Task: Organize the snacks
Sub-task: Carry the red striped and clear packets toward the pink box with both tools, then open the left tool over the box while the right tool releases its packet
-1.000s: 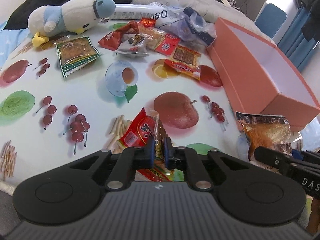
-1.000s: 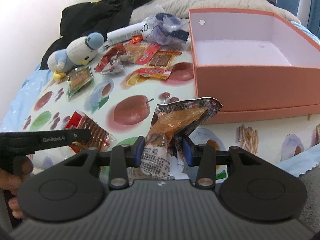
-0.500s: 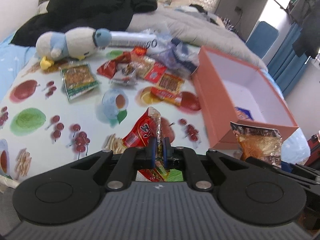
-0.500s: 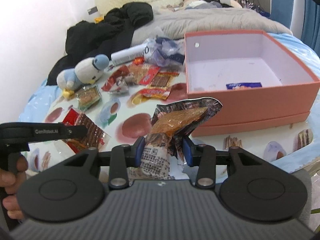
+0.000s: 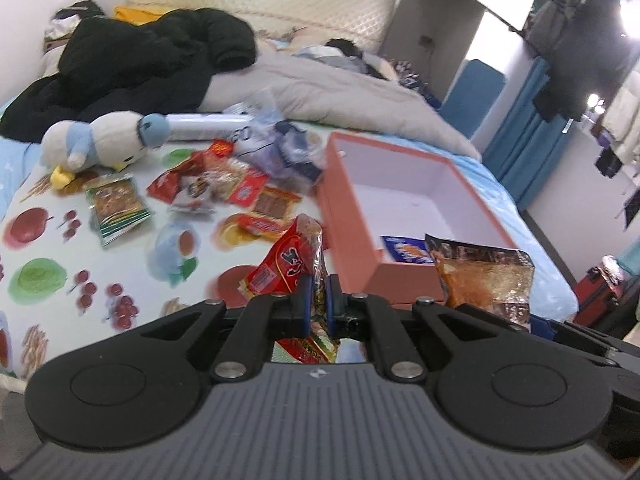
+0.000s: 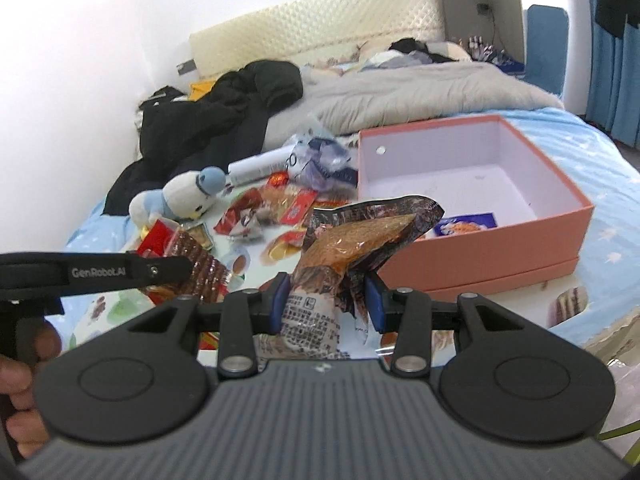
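above fruit-print cloth (image 5: 120, 248), l fingers (image 5: 315, 294) pinching red pkt (image 5: 286, 266), r fingers (image 6: 326, 300) clamping brown pkt (image 6: 352, 248)

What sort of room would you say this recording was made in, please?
Most likely a bedroom: a bed with a padded headboard and grey duvet, the snacks spread on a fruit-print cloth, clothes hanging nearby.

A plush penguin (image 5: 100, 142) lies beside a black jacket (image 5: 132, 64) and grey duvet (image 5: 320, 92).

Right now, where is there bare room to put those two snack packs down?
The pink box is mostly bare: only a blue packet in its near corner. The cloth nearest us is free too. Snacks crowd between the plush and box.
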Tool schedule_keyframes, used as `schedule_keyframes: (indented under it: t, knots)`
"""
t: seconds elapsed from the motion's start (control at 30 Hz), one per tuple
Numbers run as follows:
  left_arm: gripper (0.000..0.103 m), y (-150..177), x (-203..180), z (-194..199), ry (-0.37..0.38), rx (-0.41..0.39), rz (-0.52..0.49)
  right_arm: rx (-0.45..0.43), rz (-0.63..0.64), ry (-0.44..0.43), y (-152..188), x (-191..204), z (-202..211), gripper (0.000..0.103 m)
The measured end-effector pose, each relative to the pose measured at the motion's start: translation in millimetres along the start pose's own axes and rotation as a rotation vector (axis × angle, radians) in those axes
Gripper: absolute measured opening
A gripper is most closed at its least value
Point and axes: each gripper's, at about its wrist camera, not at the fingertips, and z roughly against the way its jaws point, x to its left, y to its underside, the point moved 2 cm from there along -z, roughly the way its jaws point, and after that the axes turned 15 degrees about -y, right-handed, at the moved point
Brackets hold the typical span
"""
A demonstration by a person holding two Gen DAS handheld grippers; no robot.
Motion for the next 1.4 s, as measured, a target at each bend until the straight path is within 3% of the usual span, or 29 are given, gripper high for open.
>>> schedule_keyframes:
  t: [0.27, 0.57, 0.97, 1.4]
  knots:
    - [0.008, -8, -34, 12, 0.056, -0.015, -0.047, -0.030, -0.023, 0.042, -3, -14, 23, 0.043]
    - [0.008, -33, -74, -15, 0.108, 0.016, -0.101, -0.055, -0.063, 0.086, -16, -42, 29, 0.043]
    - [0.008, -92, -134, -93, 0.155, 0.059, -0.148, -0.050, -0.105, 0.105, -59, -100, -6, 0.043]
    - [0.008, -135, -198, -223, 0.176, 0.145, -0.199, 0.005, -0.150, 0.130, -94, -189, -84, 0.043]
